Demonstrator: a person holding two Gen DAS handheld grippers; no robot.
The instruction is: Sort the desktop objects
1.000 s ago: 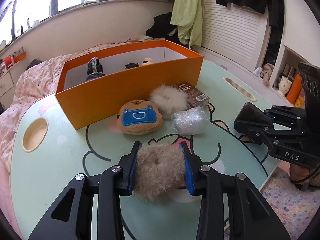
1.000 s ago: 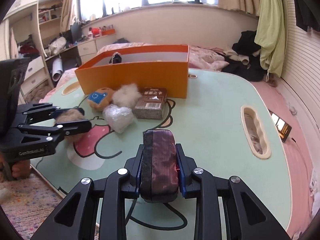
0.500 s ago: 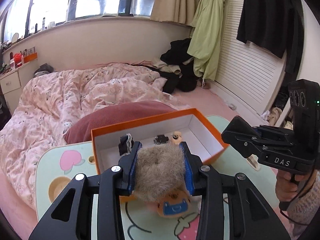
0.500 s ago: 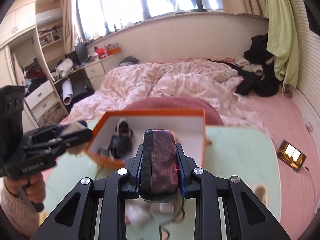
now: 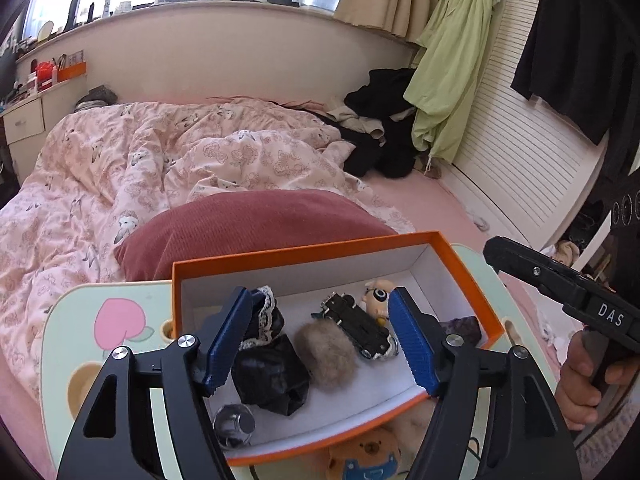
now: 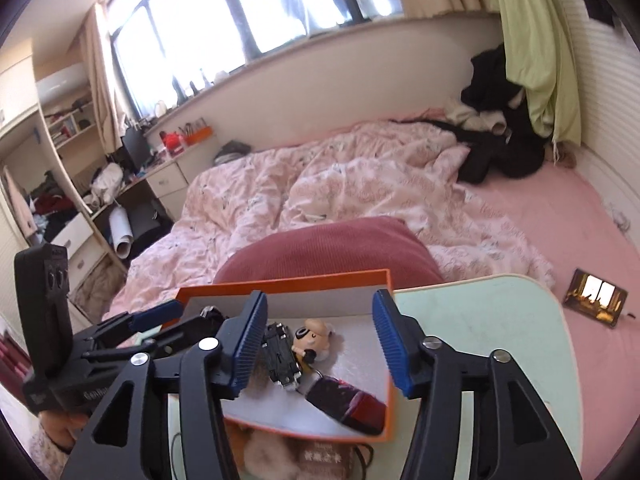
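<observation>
Left tool (image 5: 320, 344) spread wide, empty; brown fuzzy pom-pom (image 5: 328, 354) lies below it inside the orange cardboard box (image 5: 464, 276). Right tool (image 6: 318, 344) also spread, dark maroon pouch (image 6: 346, 402) on the box floor beneath.

**Bright daylight, blown-out windows, heavy fisheye bend**

You are working in strong daylight from the windows (image 6: 256, 12) behind the bed; their panes are overexposed to near white in both views. The pink duvet (image 5: 132, 168) is evenly lit with soft fold shadows. Inside the orange box (image 5: 460, 264) the white walls look greyish, shaded by your grippers. Straight lines bow sharply toward the edges, and black vignette fills the corners. The dark red pouch (image 6: 344, 402) looks smeared by motion blur.
</observation>
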